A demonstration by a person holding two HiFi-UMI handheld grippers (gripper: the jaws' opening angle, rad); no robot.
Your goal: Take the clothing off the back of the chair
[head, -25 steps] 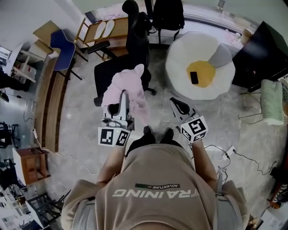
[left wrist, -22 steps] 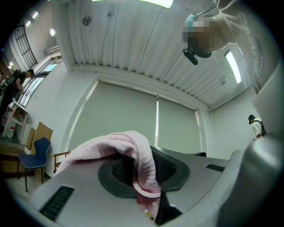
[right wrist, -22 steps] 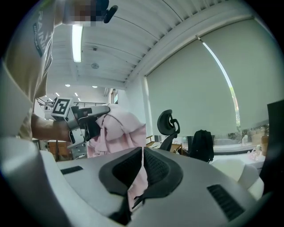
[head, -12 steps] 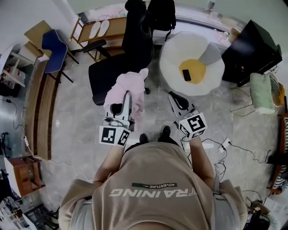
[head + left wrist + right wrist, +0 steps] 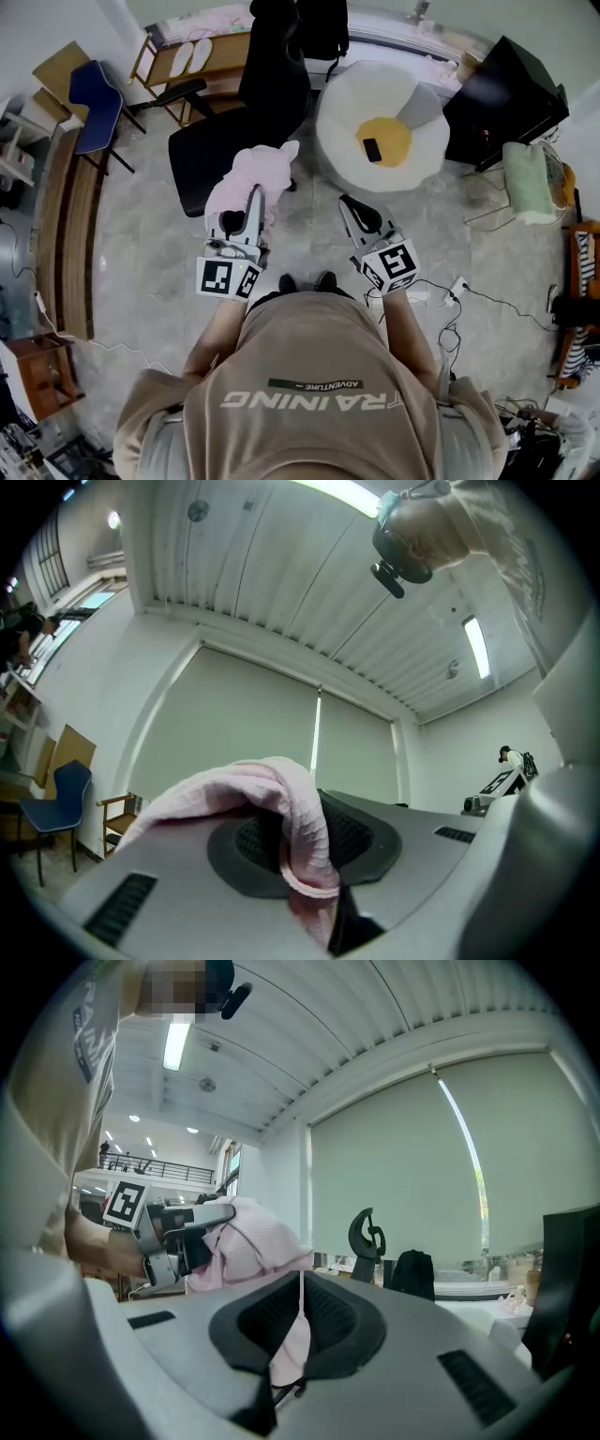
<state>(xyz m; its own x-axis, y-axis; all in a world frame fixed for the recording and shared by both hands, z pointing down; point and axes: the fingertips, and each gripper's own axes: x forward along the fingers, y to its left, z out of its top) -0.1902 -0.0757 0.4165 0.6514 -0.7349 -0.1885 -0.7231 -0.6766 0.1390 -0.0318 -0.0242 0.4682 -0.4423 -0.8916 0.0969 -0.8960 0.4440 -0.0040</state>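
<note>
A pink garment (image 5: 246,176) hangs bunched from my left gripper (image 5: 251,195), which is shut on it just in front of the black office chair (image 5: 220,141). In the left gripper view the pink cloth (image 5: 281,808) drapes over one jaw and is pinched where the jaws meet, at the left gripper (image 5: 314,897). My right gripper (image 5: 347,202) is held beside it to the right, apart from the cloth. Its jaws meet at the tips with nothing held. The right gripper view shows the right gripper (image 5: 298,1330), and behind it the left gripper (image 5: 187,1232) with the garment (image 5: 248,1246).
A white round cushion (image 5: 342,141) with a yellow centre and a dark phone (image 5: 372,150) lies right of the chair. A second dark chair (image 5: 323,28) stands behind, a blue chair (image 5: 94,94) and wooden shelf (image 5: 192,56) at the left. A black cabinet (image 5: 506,94) and floor cables (image 5: 455,286) are at the right.
Both grippers and the person have drawn back from the chair. The pink garment has come along in the left gripper and now hangs off the seat's edge.
</note>
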